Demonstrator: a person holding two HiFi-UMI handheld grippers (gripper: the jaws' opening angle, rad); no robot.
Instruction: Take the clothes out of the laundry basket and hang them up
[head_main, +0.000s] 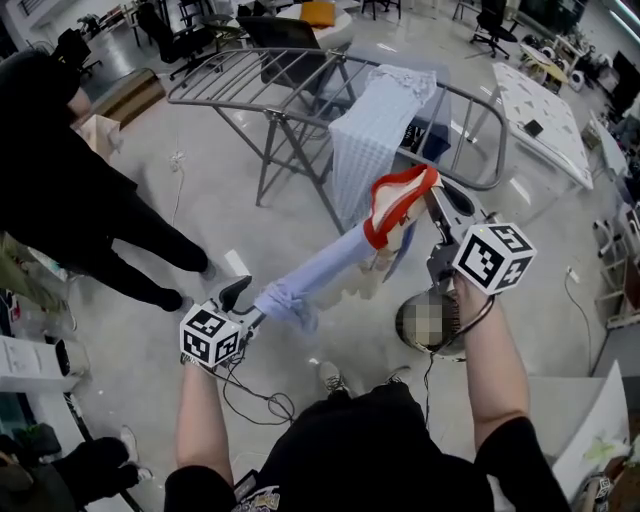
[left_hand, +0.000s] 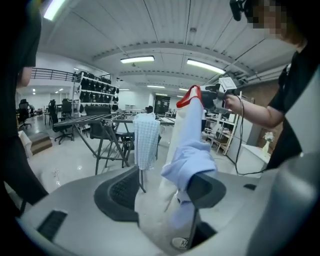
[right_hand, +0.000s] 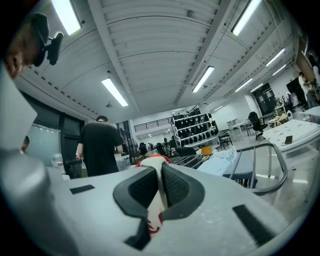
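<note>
Little of the garment (head_main: 330, 265) reads clearly: its blue end is bunched, its kind uncertain. It stretches slantwise (head view) from a red-trimmed edge at upper right down-left to that blue end. The right gripper (right_hand: 159, 182) is clamped on the red edge; the left gripper (left_hand: 162, 192) has jaws apart, blue fabric draped over one pad.

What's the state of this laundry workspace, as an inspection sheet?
Surface: pale glossy floor.
Job's things: drying rack with a checked cloth draped on it; light blue shirt spanning between the grippers.
Clutter: small dark item on the white table.
Grippers: right gripper shut on the shirt's red collar; left gripper open, sleeve lying over one pad.
Cables: thin cable looped on the floor.
Surroundings: person in black at left; office chairs beyond the rack.
</note>
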